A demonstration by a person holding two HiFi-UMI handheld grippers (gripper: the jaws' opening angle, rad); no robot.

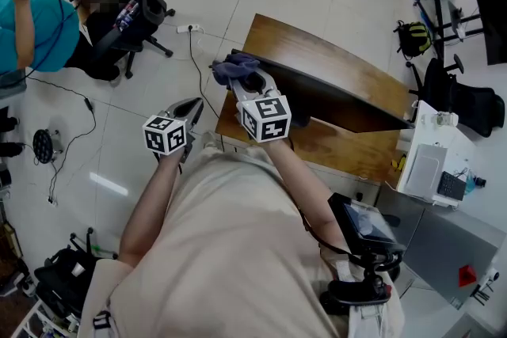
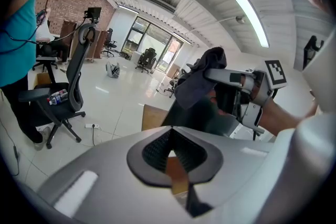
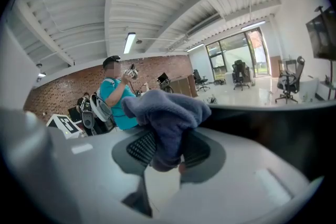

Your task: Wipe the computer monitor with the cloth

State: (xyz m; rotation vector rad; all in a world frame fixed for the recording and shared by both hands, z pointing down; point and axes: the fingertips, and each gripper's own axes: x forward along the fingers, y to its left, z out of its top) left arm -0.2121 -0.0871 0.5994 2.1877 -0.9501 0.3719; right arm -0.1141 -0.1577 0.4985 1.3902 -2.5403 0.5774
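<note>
The dark monitor (image 1: 337, 97) stands on a wooden desk (image 1: 317, 51) in front of me. My right gripper (image 1: 244, 77) is shut on a blue-grey cloth (image 1: 234, 68), held at the monitor's top left corner. In the right gripper view the cloth (image 3: 168, 113) bunches between the jaws of that gripper (image 3: 165, 152), with the monitor's (image 3: 273, 126) upper edge to its right. My left gripper (image 1: 193, 109) hangs left of the desk, over the floor, jaws together and holding nothing. From the left gripper (image 2: 173, 152) I see the cloth (image 2: 202, 77) above the monitor (image 2: 210, 118).
A person in a teal shirt (image 1: 36, 28) and a black office chair (image 1: 131, 12) are at the far left. A power strip (image 1: 190, 28) and cable lie on the floor. A white cart (image 1: 432, 162) stands at the desk's right, more chairs (image 1: 463, 99) behind it.
</note>
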